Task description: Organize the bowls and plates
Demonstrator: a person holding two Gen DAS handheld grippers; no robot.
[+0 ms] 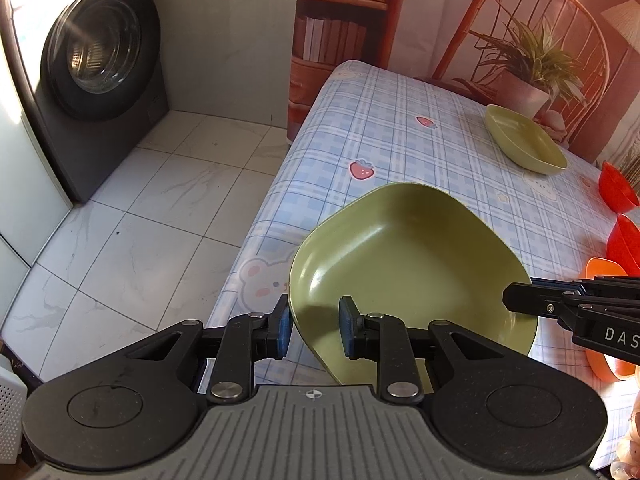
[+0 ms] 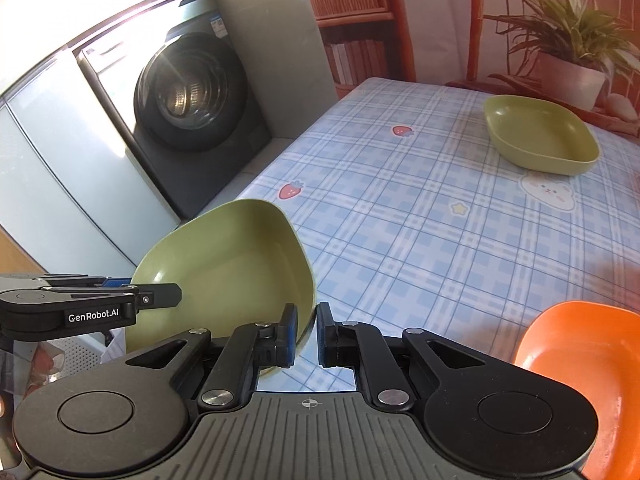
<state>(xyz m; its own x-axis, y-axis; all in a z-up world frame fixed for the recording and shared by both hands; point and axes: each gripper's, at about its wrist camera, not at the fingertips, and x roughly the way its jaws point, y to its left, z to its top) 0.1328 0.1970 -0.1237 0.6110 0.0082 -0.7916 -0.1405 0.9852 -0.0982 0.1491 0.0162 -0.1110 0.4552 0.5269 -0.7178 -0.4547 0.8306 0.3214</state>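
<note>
A green squarish plate [image 1: 404, 264] is held tilted above the near left part of the table. My left gripper [image 1: 314, 330] straddles its near rim, jaws apart, the rim against the left pad. My right gripper [image 2: 307, 334] is shut on the plate's [image 2: 236, 264] right rim. It also shows in the left wrist view [image 1: 520, 300], and the left gripper shows in the right wrist view [image 2: 160, 294]. A second green plate [image 1: 524, 138] [image 2: 540, 134] lies on the far side of the table.
The table has a blue checked cloth [image 1: 400, 136] [image 2: 400, 208]. Red bowls [image 1: 618, 188] and an orange bowl [image 1: 604, 272] [image 2: 580, 364] are at the right. A potted plant [image 1: 528, 68] stands at the back. A washing machine [image 1: 100, 48] and tiled floor are to the left.
</note>
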